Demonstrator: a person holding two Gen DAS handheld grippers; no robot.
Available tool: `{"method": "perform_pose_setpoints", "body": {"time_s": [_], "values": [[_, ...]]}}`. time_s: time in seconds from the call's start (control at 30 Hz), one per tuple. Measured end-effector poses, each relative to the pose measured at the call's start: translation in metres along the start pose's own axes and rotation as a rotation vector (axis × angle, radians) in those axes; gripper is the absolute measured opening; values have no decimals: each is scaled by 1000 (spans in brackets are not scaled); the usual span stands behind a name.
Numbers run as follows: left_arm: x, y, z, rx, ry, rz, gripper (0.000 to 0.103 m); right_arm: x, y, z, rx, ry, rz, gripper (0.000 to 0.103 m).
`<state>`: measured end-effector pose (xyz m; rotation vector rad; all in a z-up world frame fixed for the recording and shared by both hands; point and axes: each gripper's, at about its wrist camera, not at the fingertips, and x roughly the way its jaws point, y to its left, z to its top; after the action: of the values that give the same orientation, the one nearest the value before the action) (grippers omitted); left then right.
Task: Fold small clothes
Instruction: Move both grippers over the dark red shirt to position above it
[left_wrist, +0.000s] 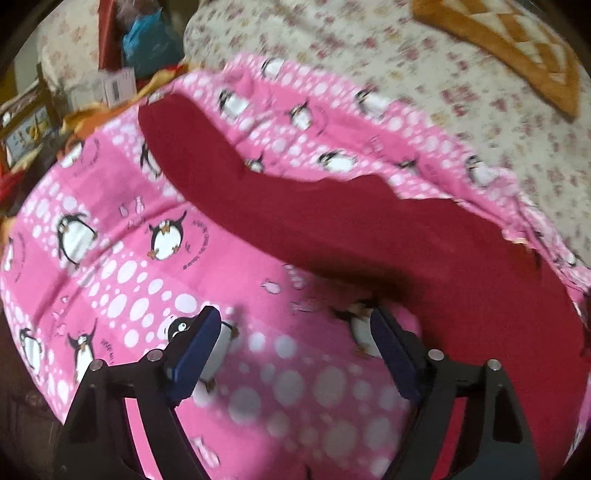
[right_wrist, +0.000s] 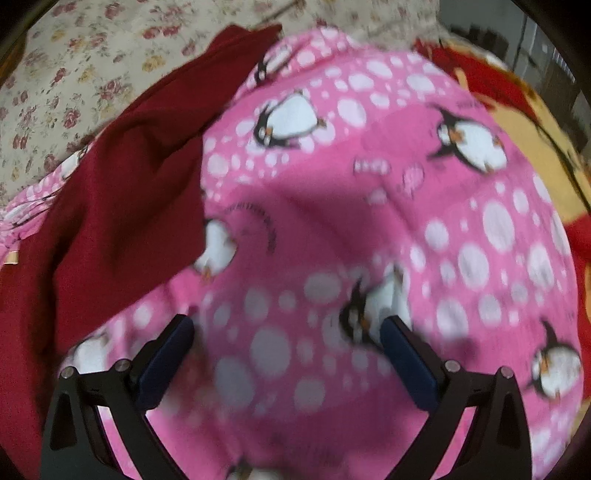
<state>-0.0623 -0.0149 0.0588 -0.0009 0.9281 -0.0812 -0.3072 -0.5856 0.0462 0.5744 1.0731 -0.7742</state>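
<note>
My left gripper (left_wrist: 295, 343) hangs spread wide over the pink blanket (left_wrist: 122, 280), gripping nothing. The red garment (left_wrist: 369, 229) lies limp across the blanket, stretching from far left to near right. My right gripper (right_wrist: 288, 345) is spread too, with the garment at its left. A floral sheet (left_wrist: 424, 77) lies beyond the blanket's far edge.

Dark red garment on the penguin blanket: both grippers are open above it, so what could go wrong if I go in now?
The left gripper and right gripper both hover over the pink penguin blanket, not the dark red garment; closing here would likely pinch blanket. The garment lies bunched, so a grab may catch several layers. Both views are blurred, making edges hard to judge.
</note>
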Motion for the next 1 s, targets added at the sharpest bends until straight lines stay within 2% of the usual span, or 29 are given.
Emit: {"method": "perform_pose_setpoints", "body": {"time_s": [0.1,0.23,0.33,0.47,0.57,0.7,0.87,1.0], "values": [[-19,-15,-4,28,-28,-24,66,-35,17,-23,-49,-36,101,103],[-39,-35,-7,59,-46,-94,66,-78,59,-66,-148,-42,252,103],[-48,-51,-8,81,-43,-131,66,-102,99,-95,-242,-54,309,103],[-56,-66,-14,121,-71,-162,66,-119,144,-117,-323,-66,384,103],[-53,-72,-18,138,-65,-155,66,-120,182,-126,-357,-101,385,103],[-40,-75,-26,140,-63,-143,66,-112,223,-129,-351,-120,431,103],[-23,-72,-29,153,-67,-79,64,-94,260,-131,-407,-146,392,103],[-10,-67,-28,151,-48,-77,64,-75,276,-133,-412,-128,378,103]]}}
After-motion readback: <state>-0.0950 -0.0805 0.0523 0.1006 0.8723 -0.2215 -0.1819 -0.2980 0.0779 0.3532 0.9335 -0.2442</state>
